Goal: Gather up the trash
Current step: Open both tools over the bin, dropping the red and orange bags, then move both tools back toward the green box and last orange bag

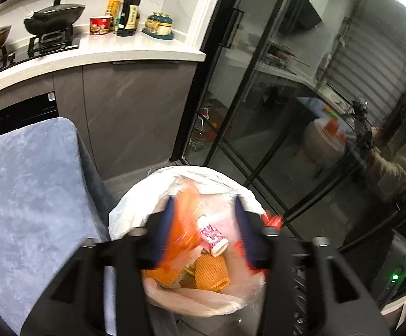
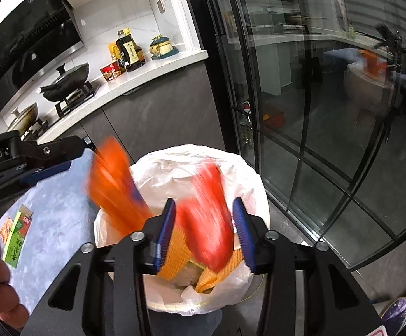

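Both grippers (left (image 1: 203, 229), right (image 2: 204, 232)) gape empty above the bin (image 2: 256, 184) rim, wrappers (image 2: 205, 218) blurred.

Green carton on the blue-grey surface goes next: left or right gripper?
Left, likely. The left hand-held gripper hangs open beside the blue-grey padded surface bearing the green rectangular carton; the right hand-held gripper sits farther, over the white-lined bin.
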A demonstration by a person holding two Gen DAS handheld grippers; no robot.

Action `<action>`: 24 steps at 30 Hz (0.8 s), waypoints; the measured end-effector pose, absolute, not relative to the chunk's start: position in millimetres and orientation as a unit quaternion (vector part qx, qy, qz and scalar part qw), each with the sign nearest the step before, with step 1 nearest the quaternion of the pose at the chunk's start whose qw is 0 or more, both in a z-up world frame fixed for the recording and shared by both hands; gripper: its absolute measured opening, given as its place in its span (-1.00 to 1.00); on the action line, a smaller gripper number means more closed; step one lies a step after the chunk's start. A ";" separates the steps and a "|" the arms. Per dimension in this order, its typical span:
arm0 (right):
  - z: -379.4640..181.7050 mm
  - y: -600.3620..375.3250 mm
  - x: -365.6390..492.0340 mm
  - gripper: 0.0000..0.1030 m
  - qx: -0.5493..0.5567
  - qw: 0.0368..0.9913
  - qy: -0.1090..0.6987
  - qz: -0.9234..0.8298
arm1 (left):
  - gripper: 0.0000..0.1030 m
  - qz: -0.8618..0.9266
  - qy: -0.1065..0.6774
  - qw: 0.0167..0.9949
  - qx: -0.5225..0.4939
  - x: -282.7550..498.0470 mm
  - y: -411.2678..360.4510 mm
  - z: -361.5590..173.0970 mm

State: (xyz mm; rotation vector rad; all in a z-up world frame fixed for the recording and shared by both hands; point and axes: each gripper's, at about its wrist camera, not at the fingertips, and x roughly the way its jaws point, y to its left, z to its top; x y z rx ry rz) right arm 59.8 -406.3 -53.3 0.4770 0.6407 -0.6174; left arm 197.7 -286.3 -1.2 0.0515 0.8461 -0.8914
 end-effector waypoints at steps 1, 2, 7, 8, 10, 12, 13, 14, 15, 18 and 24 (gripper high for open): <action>-51.8 -405.9 59.6 0.03 0.228 0.876 0.303 -0.297 | 0.15 -0.417 0.395 0.819 0.021 198.4 -283.7 -0.8; -50.6 -405.7 59.7 0.04 0.227 0.877 0.300 -0.298 | 0.17 -0.416 0.393 0.820 0.017 199.2 -280.9 -0.2; -44.3 -402.6 60.6 0.04 0.230 0.881 0.295 -0.291 | 0.31 -0.408 0.398 0.822 -0.003 207.4 -266.3 3.0; -43.2 -401.2 60.5 0.04 0.230 0.882 0.294 -0.288 | 0.36 -0.405 0.397 0.823 -0.007 209.6 -262.5 3.8; -39.7 -393.8 61.9 0.05 0.232 0.884 0.292 -0.281 | 0.37 -0.397 0.389 0.831 -0.009 211.2 -253.6 8.1; -35.4 -385.3 64.4 0.05 0.232 0.888 0.292 -0.269 | 0.44 -0.386 0.376 0.842 0.002 211.7 -243.0 13.2; -33.8 -380.7 67.0 0.06 0.231 0.888 0.293 -0.267 | 0.49 -0.378 0.371 0.848 0.005 212.6 -237.8 15.7; -31.1 -375.8 69.2 0.06 0.230 0.889 0.294 -0.264 | 0.50 -0.373 0.366 0.852 0.007 213.6 -232.9 17.0; -28.2 -369.3 71.8 0.06 0.228 0.892 0.295 -0.257 | 0.51 -0.366 0.361 0.858 0.009 214.7 -224.6 19.7; -20.2 -348.4 79.9 0.08 0.227 0.899 0.294 -0.234 | 0.56 -0.351 0.357 0.866 0.007 220.7 -203.9 24.4; -2.9 -301.9 98.7 0.14 0.214 0.913 0.294 -0.187 | 0.57 -0.290 0.364 0.885 -0.014 241.7 -136.5 26.1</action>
